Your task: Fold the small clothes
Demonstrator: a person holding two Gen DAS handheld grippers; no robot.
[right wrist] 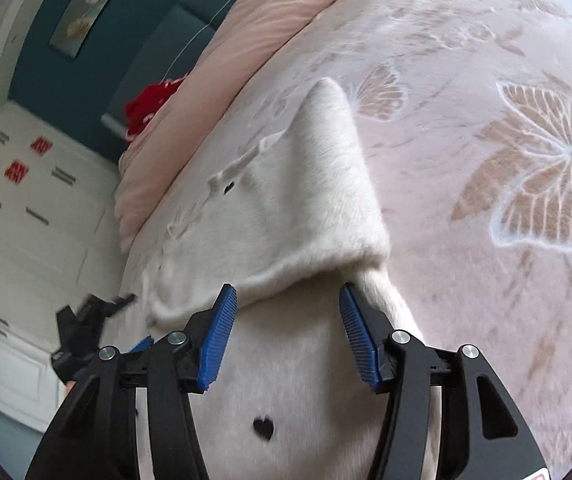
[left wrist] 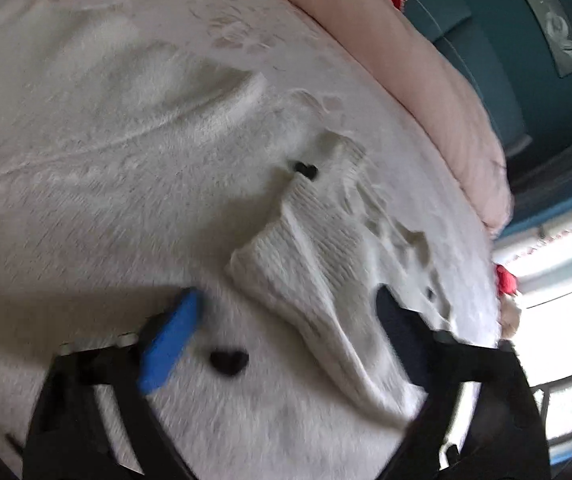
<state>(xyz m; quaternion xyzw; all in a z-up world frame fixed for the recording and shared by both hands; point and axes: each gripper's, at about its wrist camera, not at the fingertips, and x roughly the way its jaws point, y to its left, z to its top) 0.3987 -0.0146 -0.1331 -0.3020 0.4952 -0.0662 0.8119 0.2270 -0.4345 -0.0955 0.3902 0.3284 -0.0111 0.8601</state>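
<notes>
A small white fuzzy sweater [right wrist: 286, 216] (black heart buttons) is spread on the butterfly-patterned bedspread [right wrist: 505, 160], one sleeve folded across its body, presumably to narrow it. The right gripper [right wrist: 287, 332] is poised just above the fold, released and holding nothing. The left gripper [left wrist: 286, 332] is likewise spread wide over the ribbed cuff [left wrist: 305, 248], nothing clasped.
</notes>
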